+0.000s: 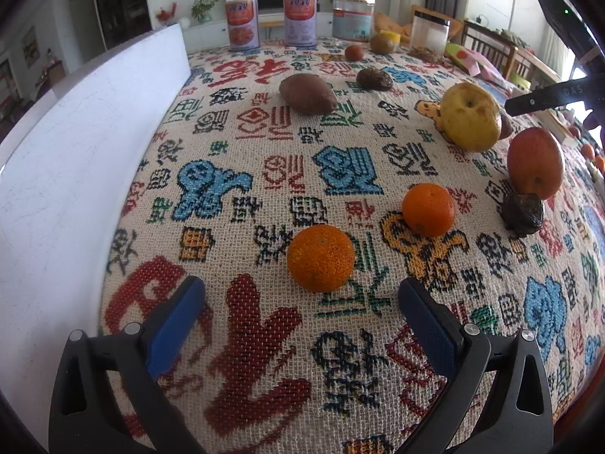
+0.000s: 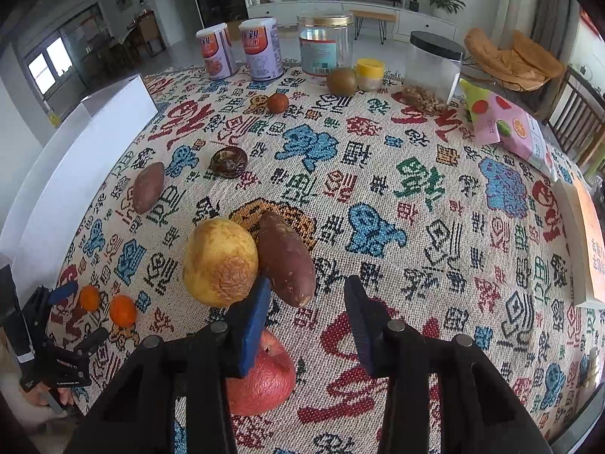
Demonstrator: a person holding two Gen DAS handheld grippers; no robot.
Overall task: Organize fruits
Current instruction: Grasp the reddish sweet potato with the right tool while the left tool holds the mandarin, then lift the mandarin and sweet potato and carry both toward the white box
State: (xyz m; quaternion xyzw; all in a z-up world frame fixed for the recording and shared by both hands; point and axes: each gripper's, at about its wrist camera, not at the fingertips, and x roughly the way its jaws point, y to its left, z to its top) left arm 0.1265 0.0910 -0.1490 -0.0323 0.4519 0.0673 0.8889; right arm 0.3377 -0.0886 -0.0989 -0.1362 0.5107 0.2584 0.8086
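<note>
My left gripper (image 1: 300, 302) is open wide and low over the patterned cloth, with an orange (image 1: 320, 258) just ahead of its blue pads and untouched. A second orange (image 1: 428, 209) lies beyond it. Further right are a yellow apple (image 1: 470, 115), a red apple (image 1: 536, 162) and a dark wrinkled fruit (image 1: 523, 213). My right gripper (image 2: 308, 302) hovers above the table, its jaws apart by a narrow gap with only cloth showing between them. The yellow apple (image 2: 221, 261) and a sweet potato (image 2: 287, 257) lie just ahead of it, and the red apple (image 2: 264, 378) sits under its left finger.
A white box (image 1: 75, 151) runs along the left table edge. Another sweet potato (image 2: 148, 188), a dark round fruit (image 2: 228, 162) and a small brown fruit (image 2: 278, 103) lie mid-table. Cans and jars (image 2: 325, 43) line the far edge, with a snack bag (image 2: 503, 128) and a book (image 2: 582, 242) at right.
</note>
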